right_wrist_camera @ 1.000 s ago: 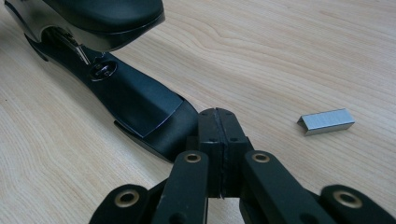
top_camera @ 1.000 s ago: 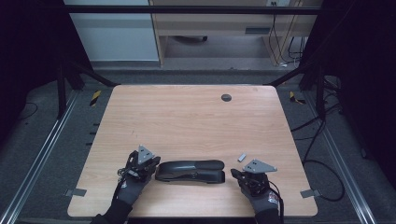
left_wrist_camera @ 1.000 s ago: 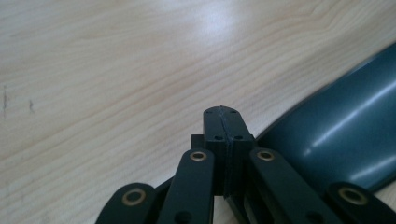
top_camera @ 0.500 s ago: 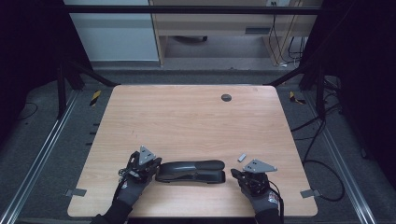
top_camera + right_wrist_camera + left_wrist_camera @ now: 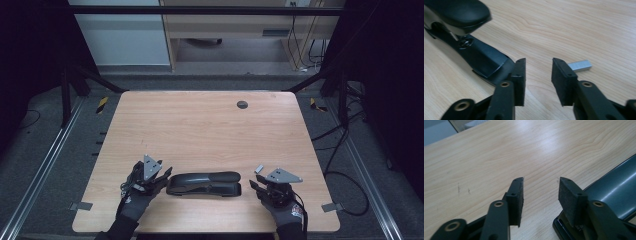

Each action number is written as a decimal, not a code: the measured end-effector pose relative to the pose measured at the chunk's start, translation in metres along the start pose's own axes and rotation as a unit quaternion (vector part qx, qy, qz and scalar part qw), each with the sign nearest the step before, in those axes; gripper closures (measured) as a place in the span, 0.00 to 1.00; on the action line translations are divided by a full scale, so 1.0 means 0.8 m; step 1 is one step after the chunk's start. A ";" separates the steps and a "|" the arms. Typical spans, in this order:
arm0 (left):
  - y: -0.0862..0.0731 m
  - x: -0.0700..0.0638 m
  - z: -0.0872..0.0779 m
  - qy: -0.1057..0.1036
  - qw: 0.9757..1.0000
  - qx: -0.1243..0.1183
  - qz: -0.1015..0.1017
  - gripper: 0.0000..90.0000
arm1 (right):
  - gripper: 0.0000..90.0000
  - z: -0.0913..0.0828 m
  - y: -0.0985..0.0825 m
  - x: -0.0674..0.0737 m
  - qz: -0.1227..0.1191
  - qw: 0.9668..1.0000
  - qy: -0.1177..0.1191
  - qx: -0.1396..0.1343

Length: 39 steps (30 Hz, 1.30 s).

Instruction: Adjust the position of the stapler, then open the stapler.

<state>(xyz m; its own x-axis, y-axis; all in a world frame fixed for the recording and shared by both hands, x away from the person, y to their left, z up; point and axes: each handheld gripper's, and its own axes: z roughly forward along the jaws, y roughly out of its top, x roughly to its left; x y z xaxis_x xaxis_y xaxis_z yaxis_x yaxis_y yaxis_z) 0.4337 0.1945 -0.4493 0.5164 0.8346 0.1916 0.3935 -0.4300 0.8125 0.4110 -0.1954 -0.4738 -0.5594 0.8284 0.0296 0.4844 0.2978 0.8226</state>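
Observation:
A black stapler (image 5: 205,183) lies lengthwise near the front edge of the wooden table (image 5: 200,130). My left gripper (image 5: 162,174) sits at its left end, and its jaws have just been opening. In the left gripper view this gripper (image 5: 541,182) stands open over bare wood, with the stapler (image 5: 614,187) just outside the right jaw. My right gripper (image 5: 257,181) is at the stapler's right end, and its jaws have also just been opening. In the right gripper view this gripper (image 5: 539,61) is open with nothing between its pads. The stapler (image 5: 484,57) is to its left and a silver staple strip (image 5: 580,65) just beyond its right jaw.
The staple strip (image 5: 259,169) lies on the table close to the right hand. A small round dark grommet (image 5: 242,104) sits near the table's far edge. Metal rails and cables run along the floor on both sides.
Both hands keep their places beside the stapler. The jaws of both grippers stand a little wider apart than before.

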 end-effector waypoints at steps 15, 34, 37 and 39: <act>0.026 -0.024 -0.028 -0.013 0.999 -0.024 0.034 0.40 | 0.63 -0.014 -0.007 -0.035 0.012 0.998 -0.065 -0.016; 0.052 -0.076 -0.048 -0.047 0.993 -0.025 0.107 0.32 | 0.59 -0.022 -0.009 -0.048 0.019 0.996 -0.090 -0.008; 0.055 -0.084 -0.049 -0.050 0.991 -0.025 0.120 0.32 | 0.59 -0.022 -0.009 -0.049 0.013 0.996 -0.090 -0.009; 0.056 -0.087 -0.050 -0.054 0.990 -0.024 0.126 0.32 | 0.59 -0.022 -0.008 -0.048 0.012 0.996 -0.090 -0.009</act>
<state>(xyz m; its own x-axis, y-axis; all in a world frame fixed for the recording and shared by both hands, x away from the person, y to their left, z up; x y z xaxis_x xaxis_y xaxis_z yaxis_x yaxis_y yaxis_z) 0.3850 0.1307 -0.4043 0.6723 0.6608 0.3336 0.2074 -0.6008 0.7721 0.4172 -0.2373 -0.4705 -0.4176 0.9072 -0.0506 0.4838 0.2692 0.8328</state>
